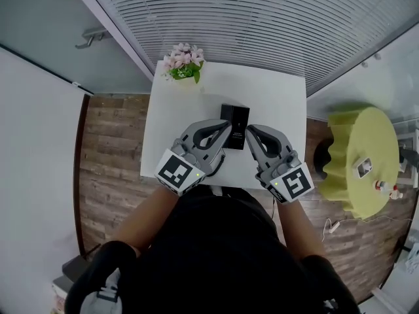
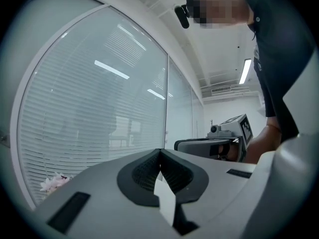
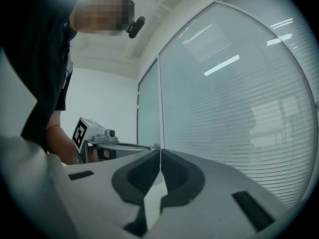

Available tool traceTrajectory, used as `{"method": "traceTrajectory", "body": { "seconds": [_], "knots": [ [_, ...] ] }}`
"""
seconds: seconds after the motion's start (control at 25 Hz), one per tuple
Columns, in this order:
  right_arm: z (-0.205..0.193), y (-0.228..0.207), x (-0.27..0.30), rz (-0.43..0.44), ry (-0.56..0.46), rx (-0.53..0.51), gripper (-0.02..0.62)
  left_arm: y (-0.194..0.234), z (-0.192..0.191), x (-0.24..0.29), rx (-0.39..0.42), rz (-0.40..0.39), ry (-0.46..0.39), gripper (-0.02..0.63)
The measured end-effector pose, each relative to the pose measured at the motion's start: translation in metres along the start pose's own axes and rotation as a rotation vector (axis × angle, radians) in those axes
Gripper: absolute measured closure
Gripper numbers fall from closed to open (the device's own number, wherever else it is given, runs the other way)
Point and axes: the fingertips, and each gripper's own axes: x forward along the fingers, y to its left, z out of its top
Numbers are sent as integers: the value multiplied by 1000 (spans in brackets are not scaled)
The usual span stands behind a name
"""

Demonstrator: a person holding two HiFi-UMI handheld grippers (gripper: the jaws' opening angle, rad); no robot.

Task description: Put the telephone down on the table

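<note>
Telephone point(image 1: 236, 118): black, boxy, lying on white table point(image 1: 275, 97). Your left gripper point(image 1: 226, 126) and right gripper point(image 1: 250, 130) held level, flanking it; both jaws pressed together, empty.

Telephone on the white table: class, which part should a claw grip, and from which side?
The telephone lies as a narrow black block, its length running away from the person; so probably pinch its two long sides near the middle, coming from the table's near edge.

This looks like an office: glass partition walls with slatted blinds point(image 1: 262, 18) stand ahead of the left gripper point(image 1: 226, 125). Strip lights point(image 2: 245, 71) line a white ceiling, and on the wood-plank floor point(image 1: 111, 149) stands a small white table point(image 1: 275, 97) with potted flowers point(image 1: 183, 62).
</note>
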Motion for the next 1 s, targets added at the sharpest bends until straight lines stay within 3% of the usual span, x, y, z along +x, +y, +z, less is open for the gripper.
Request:
{"method": "traceTrajectory", "body": {
  "seconds": [0.28, 0.64, 1.0],
  "knots": [
    [1, 2, -3, -6, 5, -7, 571, -6, 10, 3, -7, 0, -41, 597],
    [1, 0, -6, -11, 6, -4, 572, -9, 4, 3, 27, -19, -1, 597],
    [-1, -4, -5, -10, 15, -1, 572, -6, 7, 7, -1, -11, -17, 597]
  ]
}}
